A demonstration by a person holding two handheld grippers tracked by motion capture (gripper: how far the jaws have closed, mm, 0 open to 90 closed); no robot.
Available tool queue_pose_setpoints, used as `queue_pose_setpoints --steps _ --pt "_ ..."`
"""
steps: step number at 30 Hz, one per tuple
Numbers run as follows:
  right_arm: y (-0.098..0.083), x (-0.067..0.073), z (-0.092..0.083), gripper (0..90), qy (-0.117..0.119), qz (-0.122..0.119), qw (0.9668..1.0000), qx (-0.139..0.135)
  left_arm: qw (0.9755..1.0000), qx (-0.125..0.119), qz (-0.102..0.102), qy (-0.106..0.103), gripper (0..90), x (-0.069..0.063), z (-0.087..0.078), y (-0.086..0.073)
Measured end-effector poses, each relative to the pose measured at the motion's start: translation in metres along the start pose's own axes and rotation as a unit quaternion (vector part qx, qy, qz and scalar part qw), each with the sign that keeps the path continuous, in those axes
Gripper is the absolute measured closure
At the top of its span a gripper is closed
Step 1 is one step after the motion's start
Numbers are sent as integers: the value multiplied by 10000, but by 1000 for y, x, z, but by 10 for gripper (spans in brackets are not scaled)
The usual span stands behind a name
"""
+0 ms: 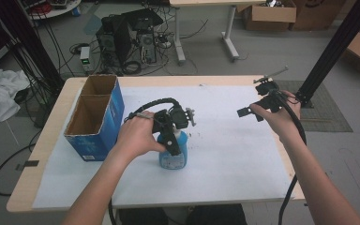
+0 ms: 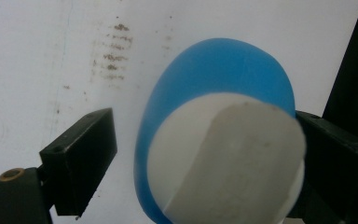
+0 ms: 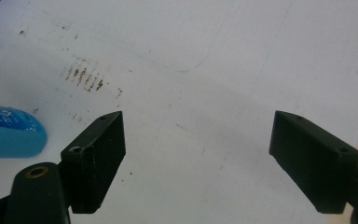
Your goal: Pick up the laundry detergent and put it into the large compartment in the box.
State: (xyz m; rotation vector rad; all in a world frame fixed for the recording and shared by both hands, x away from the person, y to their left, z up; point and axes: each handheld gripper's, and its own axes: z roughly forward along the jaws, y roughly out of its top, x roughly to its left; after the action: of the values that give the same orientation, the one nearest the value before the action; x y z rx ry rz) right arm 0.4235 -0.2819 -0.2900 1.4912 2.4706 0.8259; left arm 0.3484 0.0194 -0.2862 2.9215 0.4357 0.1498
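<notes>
A blue bottle (image 1: 174, 158) with a white cap (image 2: 223, 158) stands upright near the middle of the white sheet. My left gripper (image 1: 170, 138) comes down over it from above and is open. In the left gripper view, my left gripper (image 2: 207, 133) has its jaws on either side of the bottle (image 2: 214, 65): the right jaw is against the cap, and a gap shows at the left jaw. My right gripper (image 1: 254, 100) is held above the sheet's far right part, open and with nothing between its fingers. The right gripper view of my right gripper (image 3: 198, 135) also shows the bottle (image 3: 9, 136) at the left edge.
An open blue cardboard box (image 1: 114, 110) with two compartments stands at the table's left side. A white sheet (image 1: 234, 154) with brown smudges (image 3: 84, 77) covers the wooden table (image 1: 28, 183). A black post (image 1: 330, 49) rises at the far right corner.
</notes>
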Motion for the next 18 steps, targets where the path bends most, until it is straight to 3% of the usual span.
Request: queue_pose_setpoints --steps 18 --pt "-1 -1 0 186 6 -3 10000 2 10000 23 -8 -81 232 1 1 1"
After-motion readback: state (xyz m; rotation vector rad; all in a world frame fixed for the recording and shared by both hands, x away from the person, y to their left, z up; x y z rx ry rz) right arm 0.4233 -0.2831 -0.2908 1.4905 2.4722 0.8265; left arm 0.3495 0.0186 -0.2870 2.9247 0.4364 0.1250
